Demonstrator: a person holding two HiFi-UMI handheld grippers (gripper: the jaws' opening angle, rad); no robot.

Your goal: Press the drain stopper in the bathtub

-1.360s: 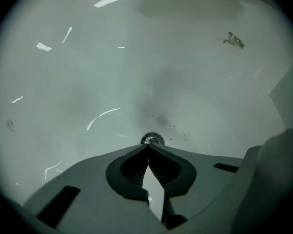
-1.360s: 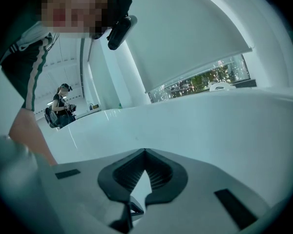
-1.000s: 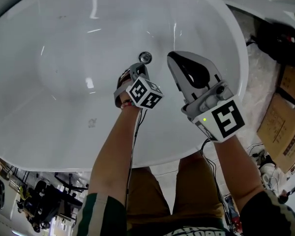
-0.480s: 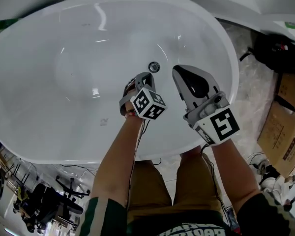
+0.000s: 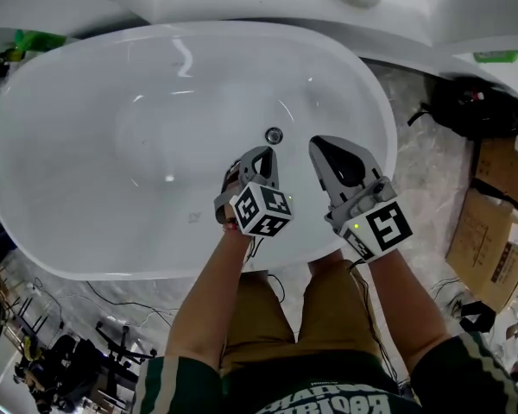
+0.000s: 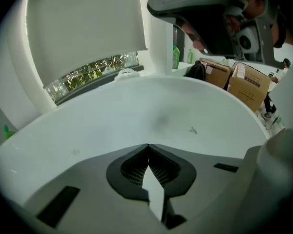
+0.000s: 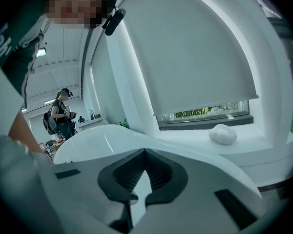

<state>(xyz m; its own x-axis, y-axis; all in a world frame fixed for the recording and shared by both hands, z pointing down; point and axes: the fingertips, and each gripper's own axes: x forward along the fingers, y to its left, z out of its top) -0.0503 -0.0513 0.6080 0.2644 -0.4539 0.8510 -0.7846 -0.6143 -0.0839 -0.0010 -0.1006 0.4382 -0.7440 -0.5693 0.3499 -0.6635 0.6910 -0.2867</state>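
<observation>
Both grippers have drawn back from the tub floor, and the whole tub now shows.

In the head view the drain stopper (image 5: pixel 274 134) sits on the floor of the white bathtub (image 5: pixel 86 76), towards its right end. It lies just ahead of the left gripper (image 5: pixel 261 151) and a touch to that gripper's right, with a clear gap between the two. The right gripper (image 5: pixel 319 145) hangs beside it, further from the stopper and off to the right. Each gripper's own view shows its jaws brought together at the tips, with nothing between them. The stopper is round, so it has no long axis to line up with. The left gripper looks the nearer one for a press, forward and down. Whether the stopper already sits pressed cannot be told.
</observation>
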